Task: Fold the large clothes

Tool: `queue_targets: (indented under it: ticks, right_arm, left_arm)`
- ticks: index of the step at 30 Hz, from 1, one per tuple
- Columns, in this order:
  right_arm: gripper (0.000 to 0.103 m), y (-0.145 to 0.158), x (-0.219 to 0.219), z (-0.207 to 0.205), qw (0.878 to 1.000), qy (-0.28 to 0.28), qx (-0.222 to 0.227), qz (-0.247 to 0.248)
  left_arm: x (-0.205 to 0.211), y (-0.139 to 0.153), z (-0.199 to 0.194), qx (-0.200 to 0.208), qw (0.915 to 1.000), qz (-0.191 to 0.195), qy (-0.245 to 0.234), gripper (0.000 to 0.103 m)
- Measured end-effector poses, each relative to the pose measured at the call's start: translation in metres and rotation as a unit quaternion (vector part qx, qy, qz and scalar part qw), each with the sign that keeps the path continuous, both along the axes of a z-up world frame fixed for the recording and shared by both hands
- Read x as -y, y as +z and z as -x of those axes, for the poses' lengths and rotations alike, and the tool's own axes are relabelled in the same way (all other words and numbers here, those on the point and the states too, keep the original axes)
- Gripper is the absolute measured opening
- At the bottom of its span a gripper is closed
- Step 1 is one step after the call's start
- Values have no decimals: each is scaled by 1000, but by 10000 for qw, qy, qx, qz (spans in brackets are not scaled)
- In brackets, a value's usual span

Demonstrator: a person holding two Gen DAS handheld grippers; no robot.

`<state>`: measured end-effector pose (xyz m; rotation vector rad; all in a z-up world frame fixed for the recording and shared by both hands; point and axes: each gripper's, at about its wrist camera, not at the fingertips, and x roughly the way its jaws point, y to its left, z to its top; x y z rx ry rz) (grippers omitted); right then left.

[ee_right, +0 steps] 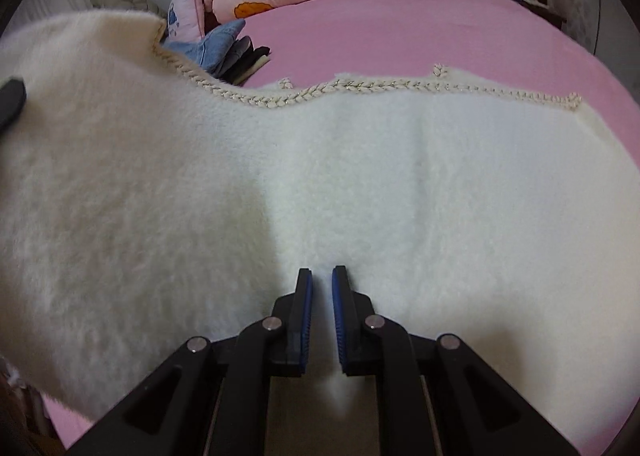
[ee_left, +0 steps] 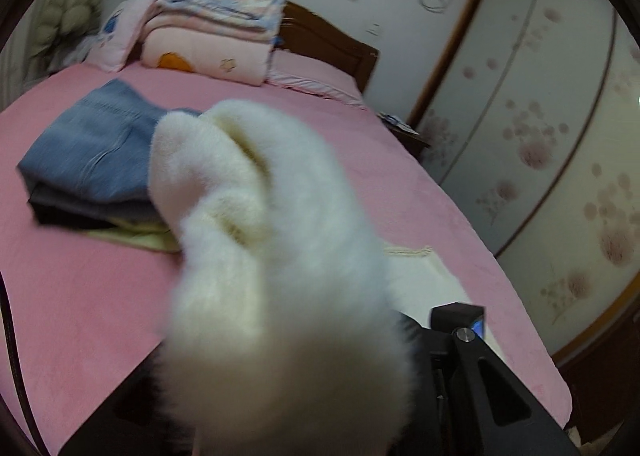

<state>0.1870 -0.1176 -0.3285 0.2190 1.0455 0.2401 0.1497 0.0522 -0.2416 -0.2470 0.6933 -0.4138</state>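
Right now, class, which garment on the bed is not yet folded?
The white fluffy garment, spread across the pink bed; the blue jeans lie folded on a stack.

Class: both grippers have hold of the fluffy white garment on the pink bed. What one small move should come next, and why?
Probably carry the left gripper across, over the flat part. It has a bunched end of the white garment raised off the pink bed, while the right gripper pinches the near edge, anchoring it. The braided trim edge lies flat, ready to receive the fold.
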Motion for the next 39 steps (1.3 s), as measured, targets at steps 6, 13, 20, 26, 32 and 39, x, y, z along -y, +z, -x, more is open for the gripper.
queue_targets:
  ticks: [6, 13, 20, 26, 32, 39]
  right_arm:
    - [5, 0, 41, 4, 9925, -28, -106, -1220]
    - [4, 28, 139, 53, 9895, -499, 2, -1355]
    - [4, 29, 238, 115, 9948, -950, -167, -340]
    - [4, 24, 268, 140, 9940, -1009, -336, -264]
    - [4, 30, 281, 147, 9937, -1040, -351, -212]
    - [7, 63, 301, 138, 9928, -1188, -169, 11]
  left_arm:
    - [76, 21, 1, 337, 9975, -169, -603, 20]
    - [186, 18, 9, 420, 9913, -320, -1202, 20]
    - [297, -36, 22, 177, 9773, -1113, -1793, 20]
    - [337, -85, 42, -10, 9607, -2060, -1861, 27]
    - [349, -81, 50, -78, 9543, -2152, -2071, 62]
    - [311, -32, 52, -700, 9623, -1498, -2159, 73]
